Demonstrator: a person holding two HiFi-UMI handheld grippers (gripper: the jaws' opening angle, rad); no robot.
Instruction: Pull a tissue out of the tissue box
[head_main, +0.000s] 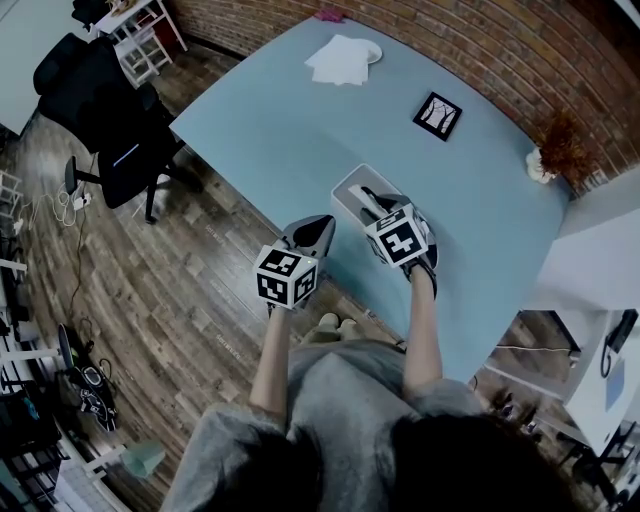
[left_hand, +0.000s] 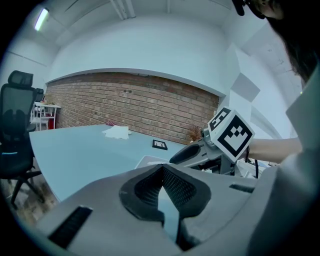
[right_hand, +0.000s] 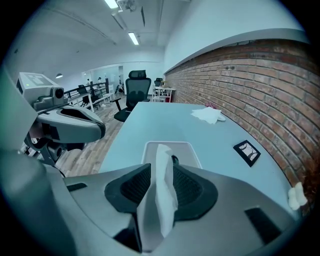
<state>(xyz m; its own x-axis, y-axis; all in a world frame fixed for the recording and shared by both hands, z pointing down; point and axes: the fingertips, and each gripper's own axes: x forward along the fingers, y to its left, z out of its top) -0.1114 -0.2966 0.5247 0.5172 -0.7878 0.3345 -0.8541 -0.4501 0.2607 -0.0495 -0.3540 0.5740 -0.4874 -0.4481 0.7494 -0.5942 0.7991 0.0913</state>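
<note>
A thin, crumpled white tissue (right_hand: 165, 200) stands upright from the rectangular white tissue box (right_hand: 150, 148) by the surface's (right_hand: 160, 122) near edge. The right tool (right_hand: 161, 171) gapes wide around it, not pinching; the left tool (left_hand: 162, 172) is closed, empty.

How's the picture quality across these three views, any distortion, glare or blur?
Head view: dim, bluish; the table's edges bow. Left gripper view: dark vignetted corners, brick wall curved, left tongs soft. Right gripper view: same fisheye bend, ceiling lights glare, tissue between right tongs blurred.
</note>
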